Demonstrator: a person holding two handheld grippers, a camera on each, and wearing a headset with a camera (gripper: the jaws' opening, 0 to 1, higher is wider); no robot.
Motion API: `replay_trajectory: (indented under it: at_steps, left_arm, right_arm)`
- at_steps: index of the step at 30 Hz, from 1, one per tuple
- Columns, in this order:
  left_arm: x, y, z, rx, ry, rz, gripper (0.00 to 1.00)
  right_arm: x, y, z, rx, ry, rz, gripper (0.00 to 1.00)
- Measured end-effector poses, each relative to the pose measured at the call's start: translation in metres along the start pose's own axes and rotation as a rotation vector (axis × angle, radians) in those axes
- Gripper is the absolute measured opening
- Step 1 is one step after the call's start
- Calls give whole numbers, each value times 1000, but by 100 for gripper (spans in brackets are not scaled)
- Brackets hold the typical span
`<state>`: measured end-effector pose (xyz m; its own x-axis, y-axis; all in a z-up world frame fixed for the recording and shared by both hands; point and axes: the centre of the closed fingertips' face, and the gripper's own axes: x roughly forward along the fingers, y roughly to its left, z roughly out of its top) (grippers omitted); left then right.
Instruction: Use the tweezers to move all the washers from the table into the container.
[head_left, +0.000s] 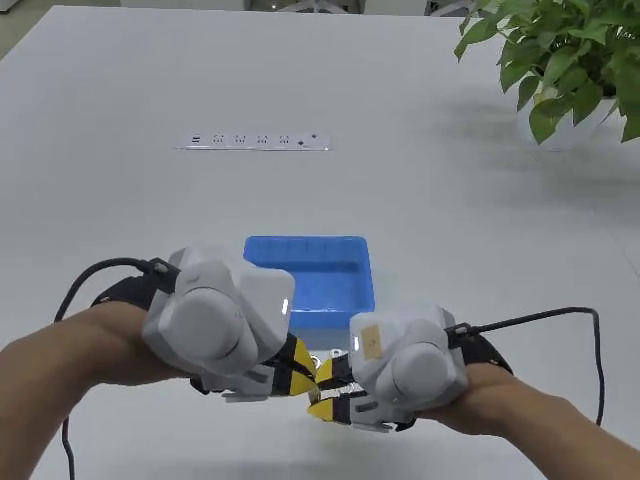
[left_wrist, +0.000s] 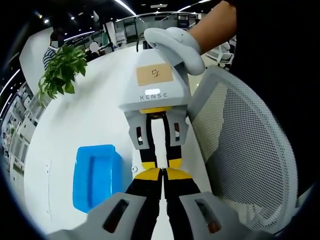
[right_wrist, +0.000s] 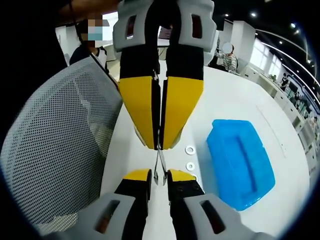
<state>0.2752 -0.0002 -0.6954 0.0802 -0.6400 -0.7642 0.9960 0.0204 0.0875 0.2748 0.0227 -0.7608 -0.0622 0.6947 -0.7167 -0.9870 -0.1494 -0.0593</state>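
In the head view the person's left hand and right hand come in from the two bottom corners and hold the left gripper and right gripper low over the white tabletop, turned inward so that the yellow tips nearly meet. The blue container sits just beyond them. Farther back lie a power strip and a potted plant.

In the left gripper view the left gripper has its fingers pressed together. The right gripper faces it tip to tip, with a slim gap between its own fingers. A washer lies on the tabletop between the tips and the container. A mesh chair stands alongside.

In the right gripper view the left gripper hangs from above, its fingers clamped on the thin metal tweezers. The tweezers' end reaches down between the fingers of the right gripper, which stand slightly apart on either side of it. One washer and another washer lie beside the tips, short of the container.
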Motion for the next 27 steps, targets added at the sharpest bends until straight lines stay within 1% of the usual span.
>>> replay_trajectory:
  at_steps: [5,13,16,20,22,27]
  left_arm:
    - [-2,3,1,3,3,6,5]
    - [-3,8,2,16,7,8,5]
    - [-2,9,3,21,9,5,5]
    - [0,10,6,26,6,-1,5]
    - [0,11,7,28,6,0,5]
    - [3,14,11,36,4,-4,5]
  right_arm:
    - [-4,-3,0,-6,1,-19,20]
    - [-13,-10,-7,31,2,-61,27]
    - [-18,-13,-13,66,6,-79,32]
    - [-26,-16,-19,104,11,-101,34]
    - [-29,-17,-23,133,18,-107,37]
    - [-36,-20,-28,158,20,-117,45]
